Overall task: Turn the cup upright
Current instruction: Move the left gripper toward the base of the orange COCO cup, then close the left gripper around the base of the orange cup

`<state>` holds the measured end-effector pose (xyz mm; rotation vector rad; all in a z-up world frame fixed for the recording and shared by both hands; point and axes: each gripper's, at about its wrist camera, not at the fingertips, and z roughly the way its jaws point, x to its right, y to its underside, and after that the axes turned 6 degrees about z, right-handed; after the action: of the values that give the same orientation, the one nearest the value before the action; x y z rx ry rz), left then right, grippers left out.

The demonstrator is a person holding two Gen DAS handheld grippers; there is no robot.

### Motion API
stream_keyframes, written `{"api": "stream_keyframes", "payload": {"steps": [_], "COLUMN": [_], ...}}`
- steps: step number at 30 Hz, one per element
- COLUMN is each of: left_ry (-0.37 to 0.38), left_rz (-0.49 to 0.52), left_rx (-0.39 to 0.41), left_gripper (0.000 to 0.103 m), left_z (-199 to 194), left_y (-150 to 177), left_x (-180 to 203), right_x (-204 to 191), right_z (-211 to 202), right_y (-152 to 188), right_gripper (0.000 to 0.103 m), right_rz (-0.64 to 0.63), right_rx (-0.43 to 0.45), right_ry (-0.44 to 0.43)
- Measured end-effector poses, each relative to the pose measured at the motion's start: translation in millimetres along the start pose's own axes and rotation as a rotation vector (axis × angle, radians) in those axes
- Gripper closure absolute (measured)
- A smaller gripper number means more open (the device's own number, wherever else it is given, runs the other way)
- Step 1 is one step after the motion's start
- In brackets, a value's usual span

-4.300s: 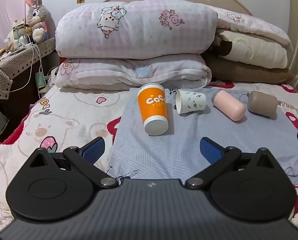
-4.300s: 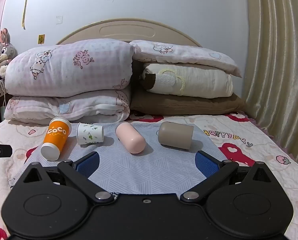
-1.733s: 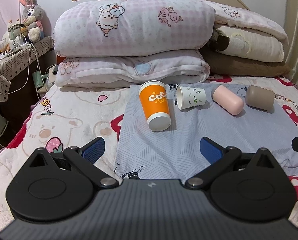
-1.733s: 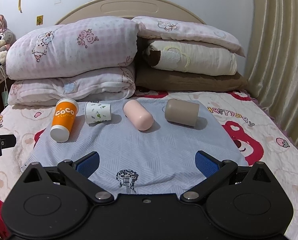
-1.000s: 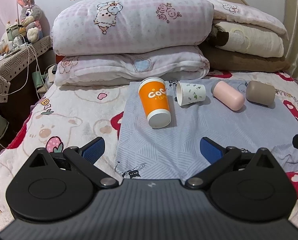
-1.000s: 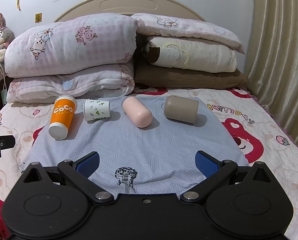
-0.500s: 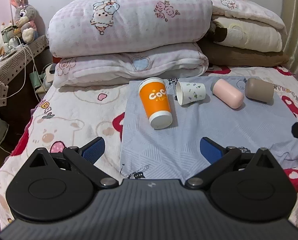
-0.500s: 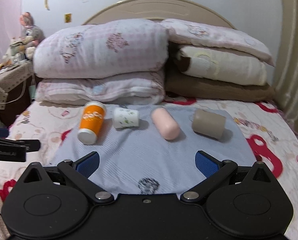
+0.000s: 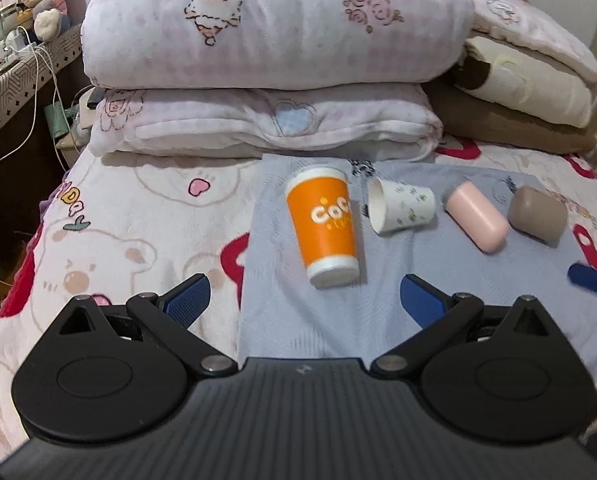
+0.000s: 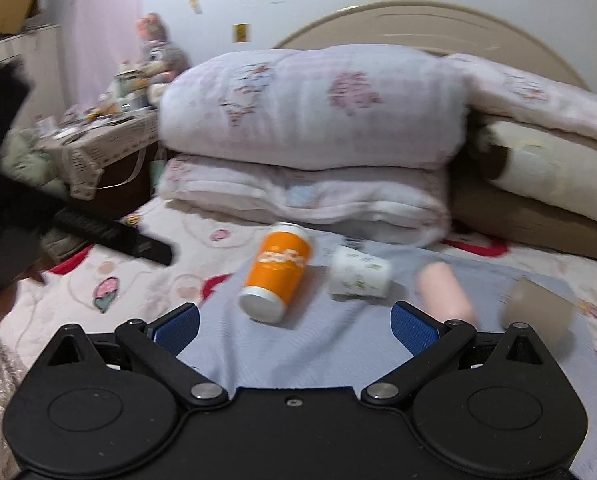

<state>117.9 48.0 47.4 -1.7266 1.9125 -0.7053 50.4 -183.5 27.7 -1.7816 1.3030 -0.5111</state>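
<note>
Several cups lie on their sides in a row on a blue-grey cloth (image 9: 338, 320) on the bed. From the left: an orange paper cup (image 9: 324, 226), a small white patterned cup (image 9: 402, 206), a pink cup (image 9: 476, 216) and a brown cup (image 9: 538, 214). The right wrist view shows them too, blurred: the orange cup (image 10: 278, 272), the white cup (image 10: 358, 274), the pink cup (image 10: 446, 292), the brown cup (image 10: 538, 310). My left gripper (image 9: 304, 300) is open and empty, just short of the orange cup. My right gripper (image 10: 294, 326) is open and empty, close before the orange cup's base.
Stacked pillows and folded quilts (image 9: 274, 60) lie behind the cups against the headboard. A cluttered bedside table (image 9: 14, 72) with cables stands at the left. One right fingertip (image 9: 592, 282) shows at the left view's right edge; the left gripper's body (image 10: 110, 236) shows in the right view.
Both grippers have moved forward toward the cups. The right gripper has swung left, so the orange cup now sits between its fingers' line. The cups have not moved.
</note>
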Motion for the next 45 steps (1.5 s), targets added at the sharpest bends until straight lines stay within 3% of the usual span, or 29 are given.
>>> {"api": "stream_keyframes", "payload": {"steps": [7,14,19,23,27,30,37,40,45], "left_ry": [0.065,0.171,0.201,0.238,0.266,0.272,0.360,0.408,0.441], "left_rz": [-0.068,-0.123,-0.169,-0.213,-0.260,-0.284,-0.354,-0.380,-0.414], "left_rx": [-0.008,-0.011,-0.001,-0.038,-0.085,-0.098,-0.106,-0.118,-0.136], "left_gripper": [0.003,0.004,0.006,0.013,0.032,0.032,0.038,0.049,0.050], "left_z": [48,87,115,144,168,178,193,198,201], "left_y": [-16,-4,-1,5,8,11,15,18,21], "left_x": [-7,-22,-33,-40,-48,-54,-60,-60,-63], "right_x": [-20,-19,-20,-20,-17,-15,-4,-3,-4], "right_z": [63,124,154,173,191,200,214,218,219], "right_y": [-10,-7,0,13,23,27,34,36,39], "right_gripper": [0.000,0.005,0.006,0.010,0.010,0.013,0.023,0.033,0.046], "right_rz": [-0.062,0.027,0.030,0.039,0.031,0.015,0.073,0.089,0.089], "right_rx": [-0.041,-0.108,-0.113,-0.114,-0.099,-0.083,-0.095,-0.106,-0.121], "right_ry": [-0.120,-0.176,-0.192,-0.193,-0.166,-0.140,-0.178,-0.180,-0.154]}}
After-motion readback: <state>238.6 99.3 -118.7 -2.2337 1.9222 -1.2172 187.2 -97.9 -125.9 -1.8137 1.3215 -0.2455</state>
